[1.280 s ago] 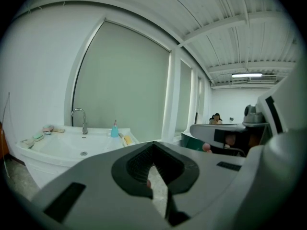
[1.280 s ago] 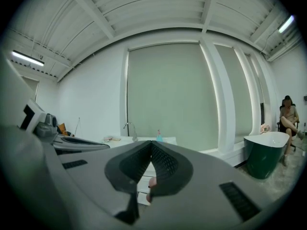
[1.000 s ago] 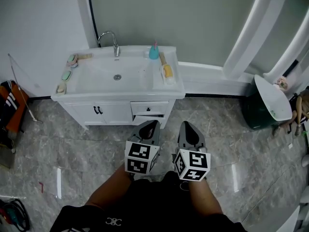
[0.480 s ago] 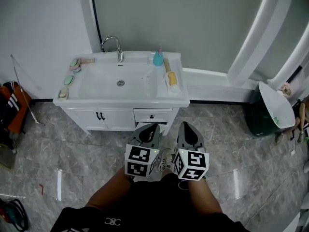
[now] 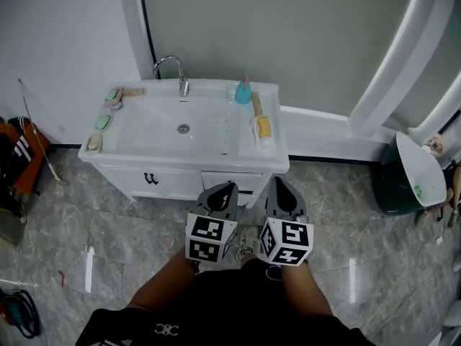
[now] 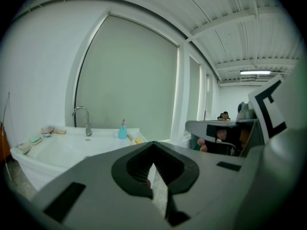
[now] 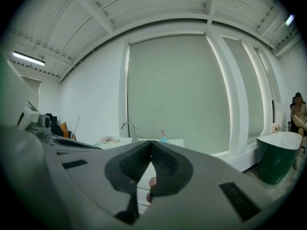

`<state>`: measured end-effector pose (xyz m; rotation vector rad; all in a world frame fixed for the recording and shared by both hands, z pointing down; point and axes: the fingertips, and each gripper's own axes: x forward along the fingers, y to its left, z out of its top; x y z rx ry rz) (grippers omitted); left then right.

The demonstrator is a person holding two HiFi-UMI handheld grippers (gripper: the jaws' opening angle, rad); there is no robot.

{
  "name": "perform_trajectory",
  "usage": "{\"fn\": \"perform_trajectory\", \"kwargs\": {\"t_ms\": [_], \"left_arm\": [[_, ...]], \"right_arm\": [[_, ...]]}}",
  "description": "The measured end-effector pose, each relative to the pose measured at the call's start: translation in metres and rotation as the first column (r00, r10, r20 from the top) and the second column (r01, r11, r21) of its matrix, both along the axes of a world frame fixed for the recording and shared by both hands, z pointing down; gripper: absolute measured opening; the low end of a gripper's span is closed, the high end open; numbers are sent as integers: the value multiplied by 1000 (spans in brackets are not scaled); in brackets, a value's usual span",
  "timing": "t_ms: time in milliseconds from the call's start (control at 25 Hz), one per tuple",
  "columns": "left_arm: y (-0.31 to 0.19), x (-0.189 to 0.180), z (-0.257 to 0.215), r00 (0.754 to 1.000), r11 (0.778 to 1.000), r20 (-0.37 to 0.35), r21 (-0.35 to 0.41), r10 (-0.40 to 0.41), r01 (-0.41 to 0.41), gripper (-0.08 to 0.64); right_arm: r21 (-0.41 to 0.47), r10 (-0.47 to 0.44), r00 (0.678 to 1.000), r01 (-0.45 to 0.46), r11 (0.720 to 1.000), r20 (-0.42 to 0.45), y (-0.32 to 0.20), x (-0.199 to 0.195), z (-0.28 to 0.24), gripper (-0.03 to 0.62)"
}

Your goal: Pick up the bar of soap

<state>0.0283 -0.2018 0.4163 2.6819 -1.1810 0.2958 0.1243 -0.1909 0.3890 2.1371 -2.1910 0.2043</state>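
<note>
Several small soap bars lie along the left rim of the white sink [image 5: 155, 146]: a green one [image 5: 104, 122], a beige one [image 5: 94, 143] and a pink-and-green one [image 5: 112, 96]. A yellow bar [image 5: 265, 127] rests on a white dish on the right rim. Both grippers are held side by side in front of the vanity, well short of it. My left gripper [image 5: 229, 186] has its jaws meeting at the tip with nothing in them, and the left gripper view [image 6: 153, 143] shows the same. My right gripper [image 5: 279, 182] is shut and empty too, as its own view [image 7: 151, 142] shows.
A chrome faucet [image 5: 173, 67] and a blue bottle [image 5: 243, 92] stand at the sink's back. Cabinet doors and a drawer [image 5: 230, 182] face me. A dark green tub [image 5: 403, 182] stands right, an orange bag [image 5: 18, 153] left. A person [image 7: 298, 111] sits at far right.
The vanity has drawn closer and sits lower in the head view as both grippers travel toward it together. Both jaws stay shut.
</note>
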Motion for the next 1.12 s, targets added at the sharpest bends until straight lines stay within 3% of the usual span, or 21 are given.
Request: {"fn": "perform_trajectory", "kwargs": {"t_ms": [1120], "left_arm": [[-195, 103, 18, 992, 991, 81, -92, -95, 102, 0]], "right_arm": [[-167, -111, 993, 115, 979, 32, -201, 109, 46, 2]]}}
